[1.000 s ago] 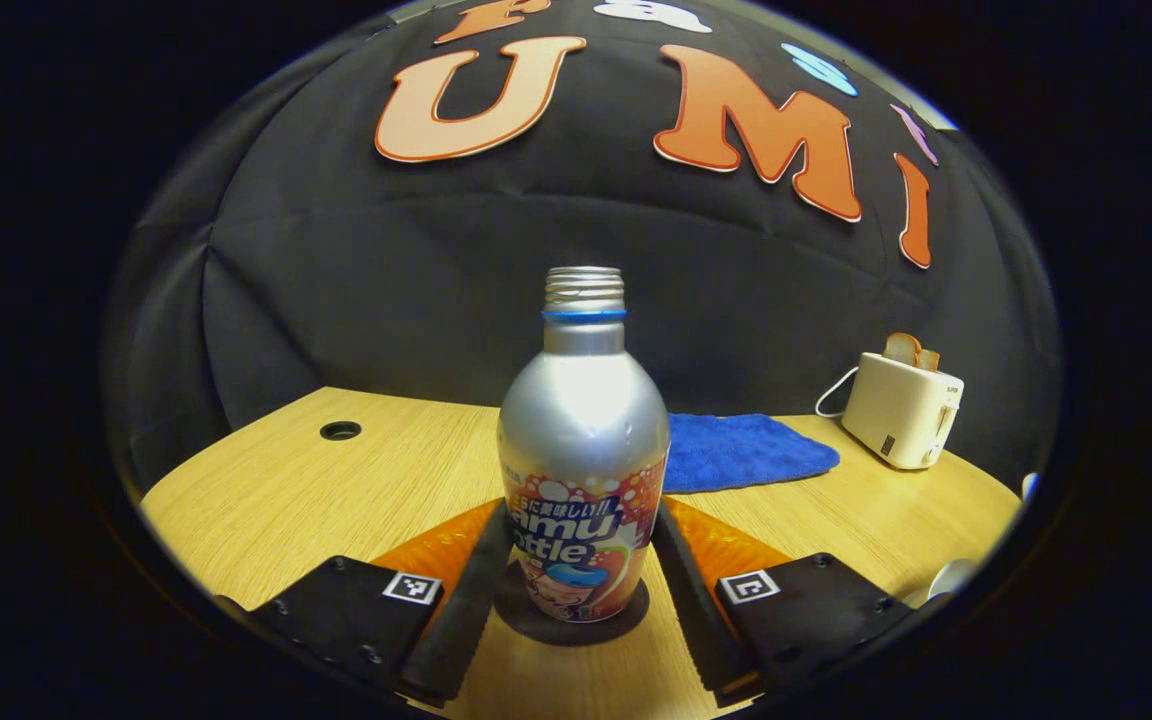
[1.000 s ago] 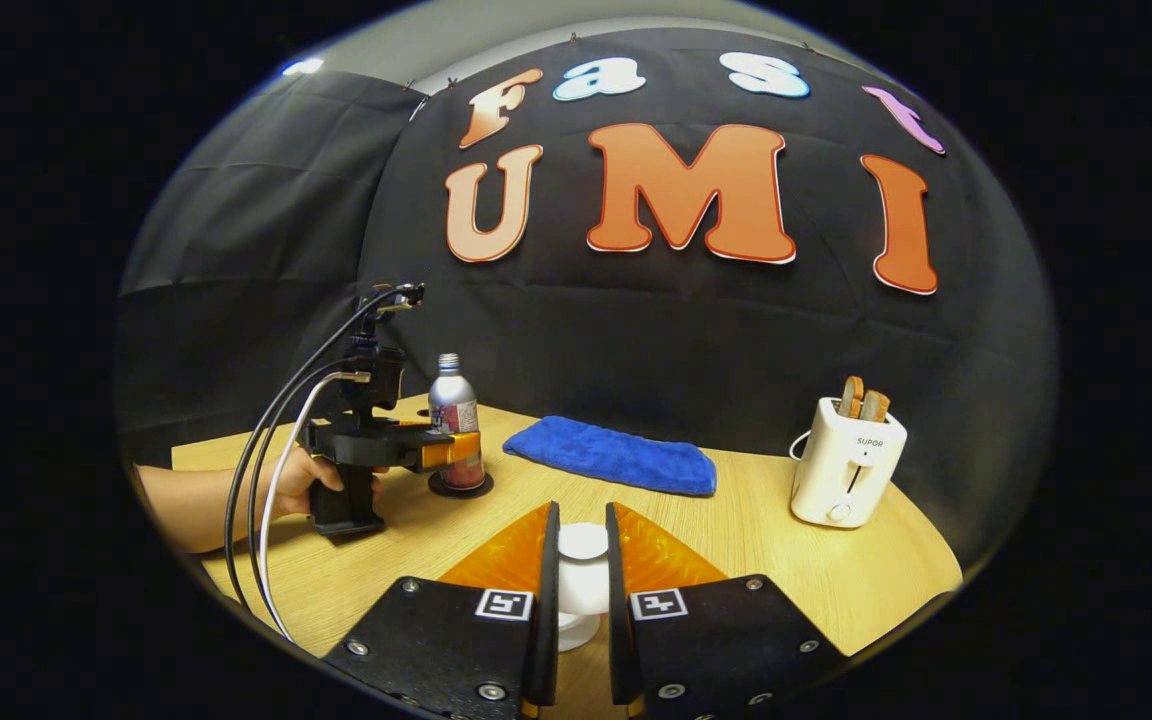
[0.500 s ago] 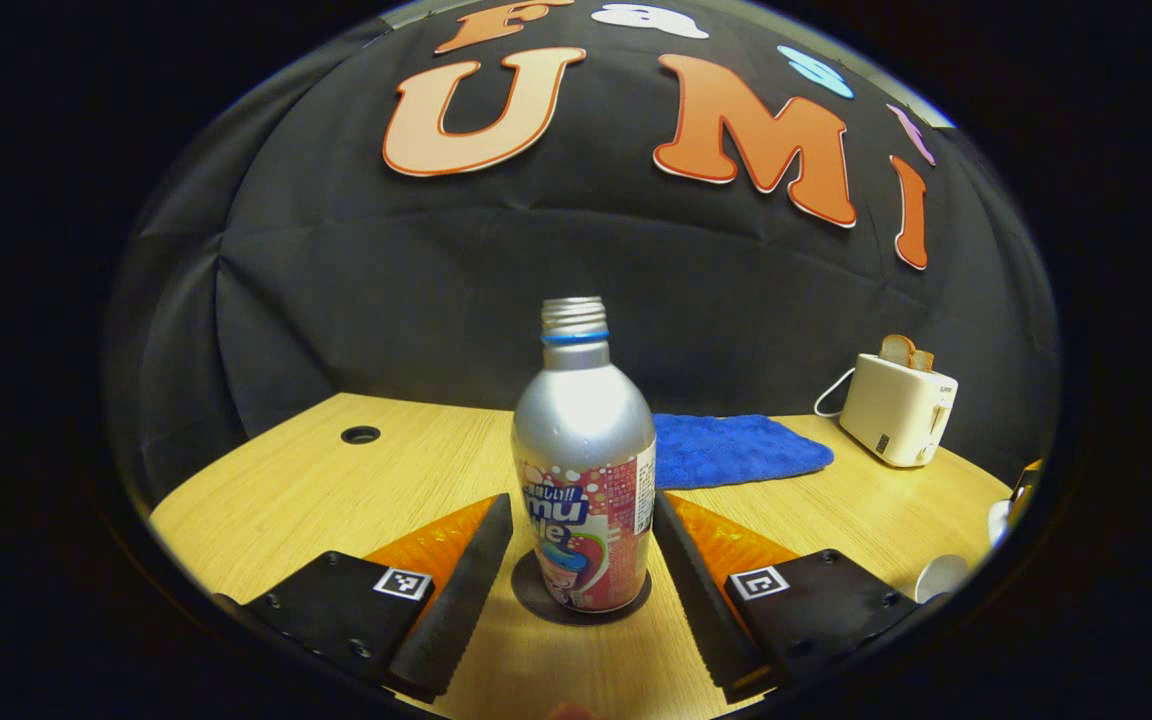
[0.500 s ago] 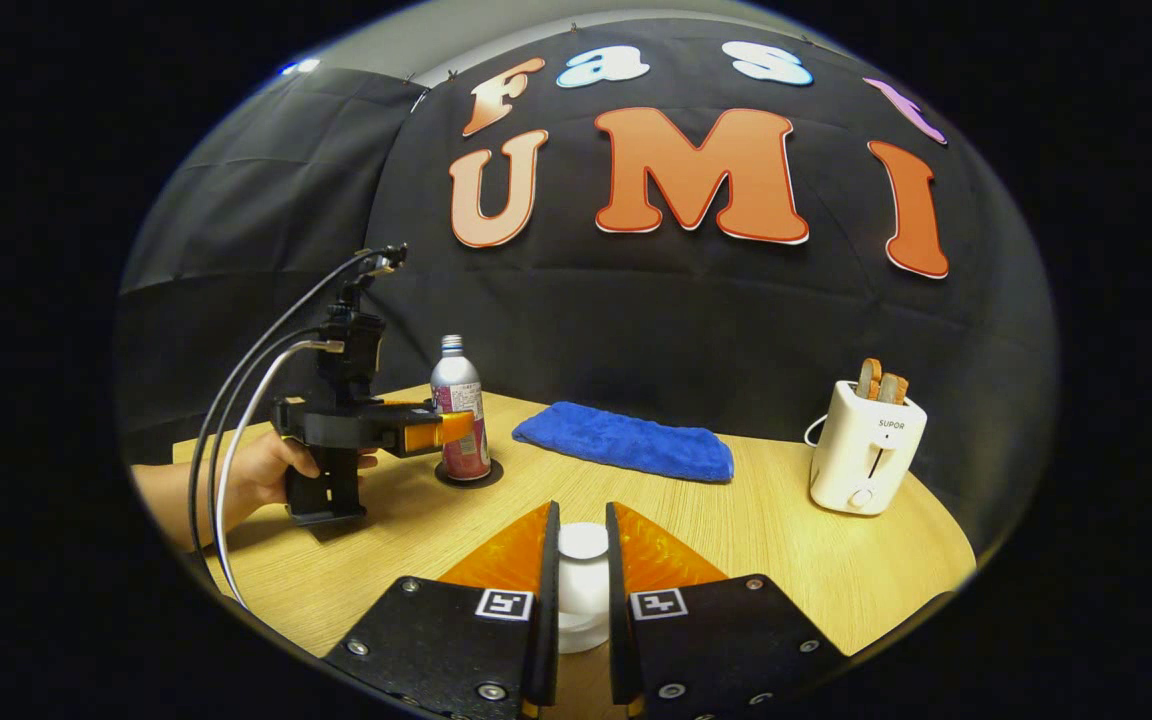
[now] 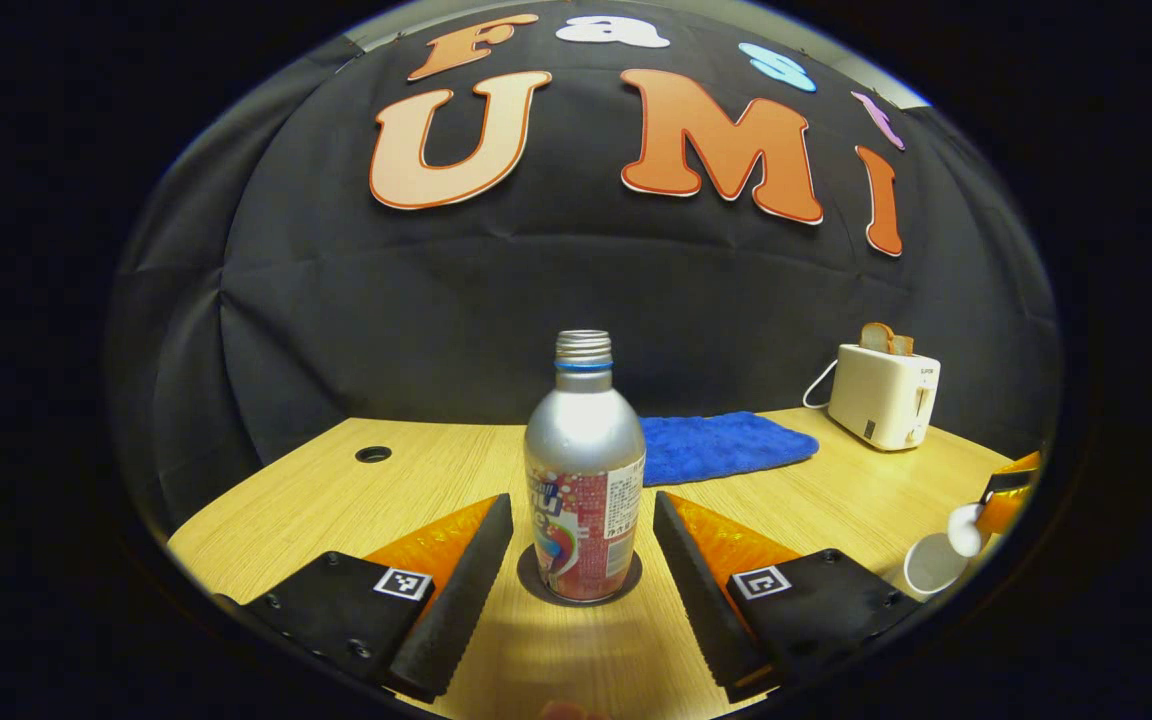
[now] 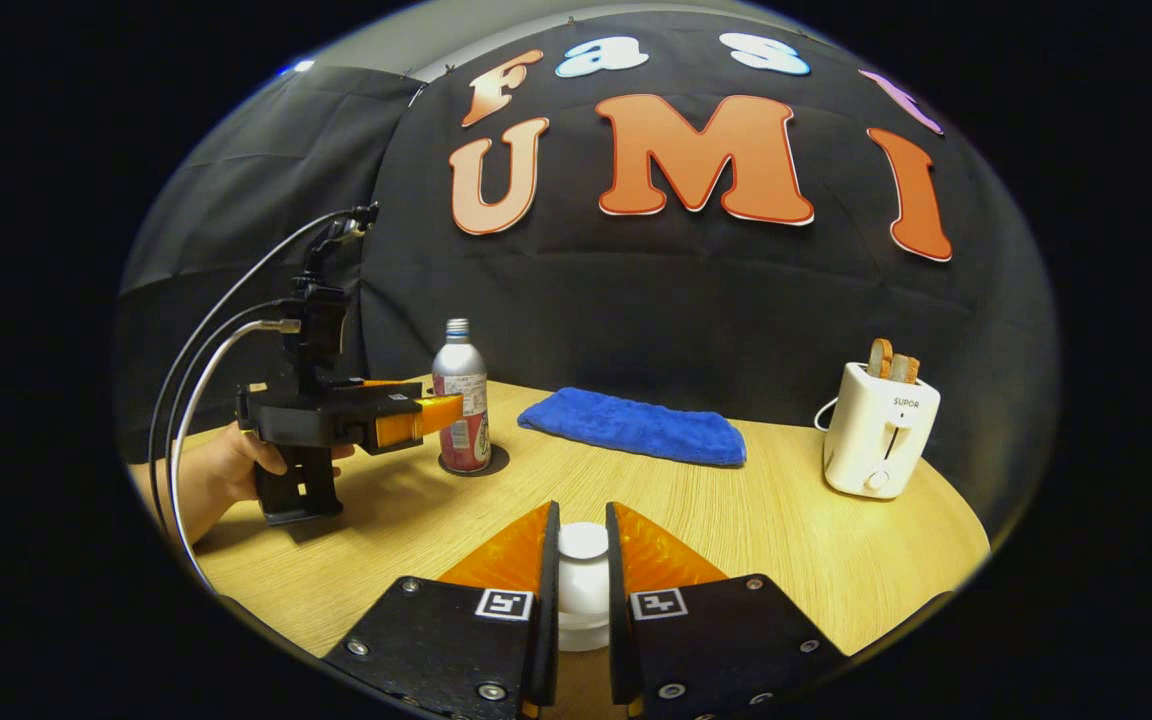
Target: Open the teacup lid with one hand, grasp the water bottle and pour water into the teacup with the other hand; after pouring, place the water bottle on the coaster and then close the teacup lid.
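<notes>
My left hand-held gripper (image 5: 581,560) wide open, clear of the water bottle (image 5: 584,480) upright on its coaster (image 5: 536,585), my right hand-held gripper (image 6: 576,585) clamped on the teacup lid (image 6: 583,575), desk (image 6: 786,540) beneath

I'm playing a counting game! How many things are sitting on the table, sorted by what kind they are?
Bottles: 1, the water bottle
Coasters: 1, the coaster under it
Cups: 1, the teacup
Towels: 1, the blue towel
Toasters: 1, the toaster
Total: 5
</notes>
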`<state>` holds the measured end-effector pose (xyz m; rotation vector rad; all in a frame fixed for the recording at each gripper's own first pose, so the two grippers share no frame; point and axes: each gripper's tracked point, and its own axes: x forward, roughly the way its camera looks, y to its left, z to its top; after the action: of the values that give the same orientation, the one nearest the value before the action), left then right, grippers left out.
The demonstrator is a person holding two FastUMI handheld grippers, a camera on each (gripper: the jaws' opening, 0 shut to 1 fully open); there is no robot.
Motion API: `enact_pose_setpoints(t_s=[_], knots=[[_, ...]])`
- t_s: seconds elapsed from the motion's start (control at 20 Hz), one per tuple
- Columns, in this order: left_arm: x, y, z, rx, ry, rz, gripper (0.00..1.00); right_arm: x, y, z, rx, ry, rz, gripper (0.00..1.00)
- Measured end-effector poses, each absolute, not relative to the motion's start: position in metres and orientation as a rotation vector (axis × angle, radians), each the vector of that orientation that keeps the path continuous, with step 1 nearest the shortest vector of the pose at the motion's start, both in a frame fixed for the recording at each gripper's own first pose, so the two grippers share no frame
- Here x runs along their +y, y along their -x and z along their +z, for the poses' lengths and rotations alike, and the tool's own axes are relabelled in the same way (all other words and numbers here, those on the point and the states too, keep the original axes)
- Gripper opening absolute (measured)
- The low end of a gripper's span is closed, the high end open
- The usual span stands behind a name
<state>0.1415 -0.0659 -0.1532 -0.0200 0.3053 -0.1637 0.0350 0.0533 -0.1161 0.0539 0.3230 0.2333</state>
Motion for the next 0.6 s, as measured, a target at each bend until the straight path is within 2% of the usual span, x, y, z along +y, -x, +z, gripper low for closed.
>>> enact_pose_setpoints(t_s=[0.1,0.15,0.2,0.25,0.6], knots=[[-0.064,-0.133,-0.149,0.296,0.016,-0.165,0.94,0.057,-0.034,-0.121,0.327,-0.054,0.238,0.21],[-0.064,-0.129,-0.145,0.286,0.016,-0.166,0.89,0.058,-0.034,-0.122,0.326,-0.05,0.237,0.21],[-0.064,-0.123,-0.139,0.273,0.017,-0.166,0.89,0.059,-0.034,-0.123,0.326,-0.045,0.233,0.22],[-0.065,-0.117,-0.134,0.257,0.017,-0.169,0.94,0.06,-0.035,-0.127,0.329,-0.042,0.231,0.21],[-0.072,-0.082,-0.096,0.169,0.02,-0.174,0.93,0.062,-0.039,-0.143,0.343,-0.027,0.221,0.22]])
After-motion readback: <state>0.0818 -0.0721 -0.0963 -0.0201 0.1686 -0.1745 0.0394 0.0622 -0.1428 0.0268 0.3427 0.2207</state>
